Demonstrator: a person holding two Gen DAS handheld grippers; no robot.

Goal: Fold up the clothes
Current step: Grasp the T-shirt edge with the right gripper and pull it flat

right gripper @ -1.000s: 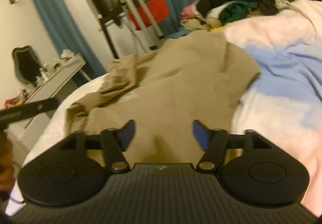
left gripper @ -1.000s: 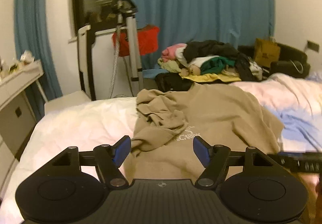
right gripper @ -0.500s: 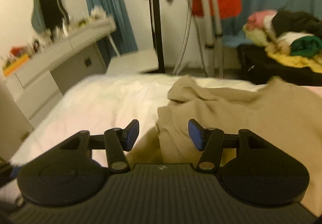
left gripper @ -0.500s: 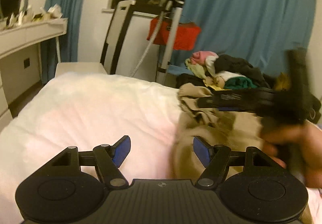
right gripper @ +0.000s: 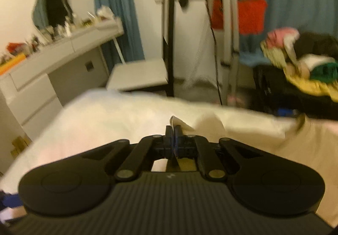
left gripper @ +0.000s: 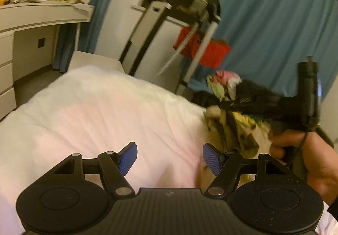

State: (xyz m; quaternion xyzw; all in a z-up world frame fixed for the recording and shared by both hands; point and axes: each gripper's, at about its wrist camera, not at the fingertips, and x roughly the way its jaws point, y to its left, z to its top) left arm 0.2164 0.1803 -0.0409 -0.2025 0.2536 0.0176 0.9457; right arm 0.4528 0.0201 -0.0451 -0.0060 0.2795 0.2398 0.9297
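Right gripper (right gripper: 175,144): jaws pressed together on a pale edge of the tan garment (right gripper: 300,150); a small peak of cloth stands up just past the fingertips.
Left gripper (left gripper: 170,158): blue pads (left gripper: 126,159) spread wide apart, holding nothing, hovering over bare duvet (left gripper: 101,112).
Tan garment: lies on the bed to the right of both views; in the left wrist view it is bunched beside the right hand (left gripper: 295,150), and in the right wrist view it stretches from the clamped edge towards the far right.
Progress: early, by my reading; one edge is pinched, yet no flat fold shows anywhere, and the cloth looks rumpled rather than squared.
Left to do: likely a second grip by the free gripper, spreading, then the folds proper.
Clothes pile (right gripper: 302,61): farther off past the bed, a mixed heap, apparently unfolded.
Background: dresser (right gripper: 52,70), blue curtain (left gripper: 274,30); motion blur hides finer detail.
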